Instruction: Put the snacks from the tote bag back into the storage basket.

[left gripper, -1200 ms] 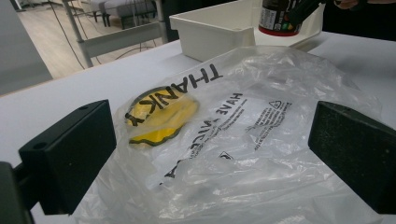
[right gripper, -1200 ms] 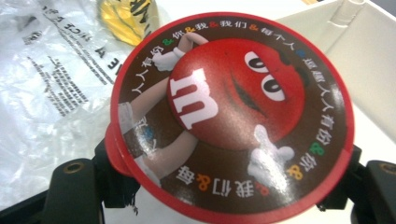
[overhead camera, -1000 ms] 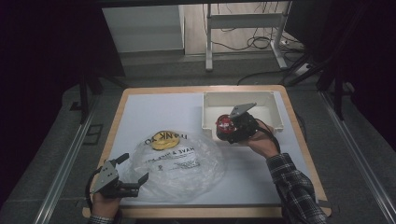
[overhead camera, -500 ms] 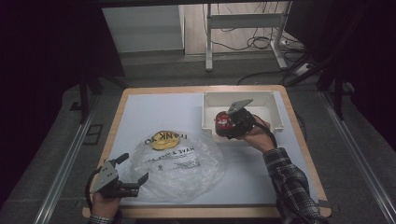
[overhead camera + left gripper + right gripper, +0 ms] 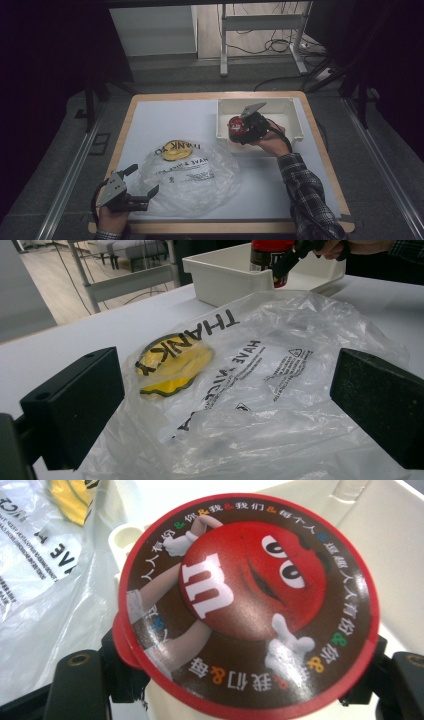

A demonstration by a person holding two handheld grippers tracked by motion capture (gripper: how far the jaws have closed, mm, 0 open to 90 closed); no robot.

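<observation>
Over at about 7 o'clock on the table [image 5: 150, 120], you're holding the left gripper [image 5: 142, 181] with its jaws spread wide and gripping nothing, just pointing at the clear plastic bag [image 5: 192, 177] with the yellow thing [image 5: 173, 150] tucked inside near its 11 o'clock edge. Moving right, toward 1 o'clock, your right gripper [image 5: 240, 129] is clamping tight on the red M&M's candy tub [image 5: 247, 605], and it's hovering over the near-left corner of the white bin [image 5: 295, 120], lid facing the gripper camera.
</observation>
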